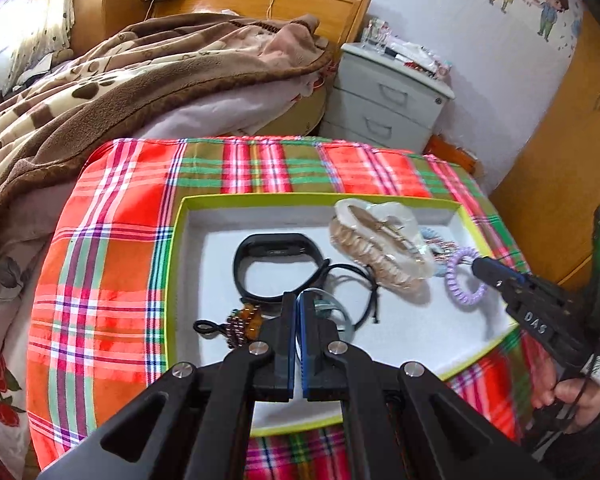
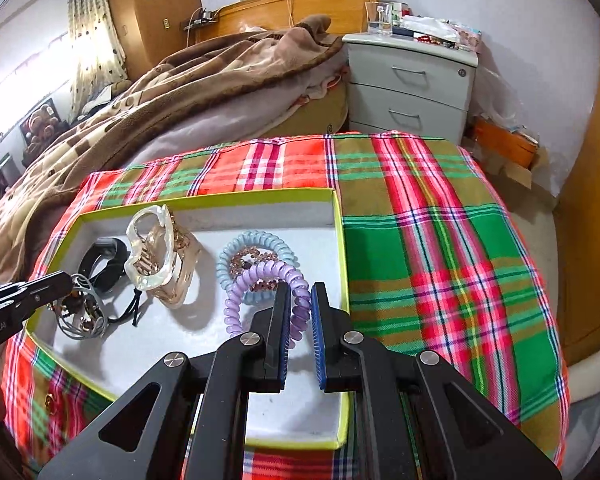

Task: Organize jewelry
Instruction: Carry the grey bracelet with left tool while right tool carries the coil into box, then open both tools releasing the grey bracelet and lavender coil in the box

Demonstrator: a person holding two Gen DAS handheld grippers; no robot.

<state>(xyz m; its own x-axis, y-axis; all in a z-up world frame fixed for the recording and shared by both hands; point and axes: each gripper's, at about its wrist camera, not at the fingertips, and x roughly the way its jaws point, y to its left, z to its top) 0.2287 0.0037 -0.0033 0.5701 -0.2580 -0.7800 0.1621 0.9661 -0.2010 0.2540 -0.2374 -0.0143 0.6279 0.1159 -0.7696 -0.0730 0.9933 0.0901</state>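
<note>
Left wrist view: left gripper [image 1: 298,300] nearest, its blue pads pressed nearly together over the near left part of the tray [image 1: 176,248]; a grey cord bracelet [image 1: 336,312] sits right at the tips, but whether it is pinched cannot be told. Just left of the tips, a dark beaded bracelet [image 1: 242,322]. Beyond, a black wristband [image 1: 276,268] lying flat, a thin black cord [image 1: 360,284] beside it. Further right, a clear and gold hair claw [image 1: 380,248].

Right wrist view: right gripper [image 2: 300,292] with a narrow gap between its pads, a loop of the purple coil hair tie [image 2: 260,276] lying in that gap; pads not clearly pressing on it, so grip uncertain. Behind it, touching, a blue coil hair tie [image 2: 256,240] with a pink beaded piece [image 2: 252,258] inside the ring. All jewelry lies inside the white, green-rimmed tray, on a red and green plaid cloth [image 2: 420,240]. Far back: brown blanket [image 2: 204,80] on the bed, grey nightstand [image 2: 412,84].
</note>
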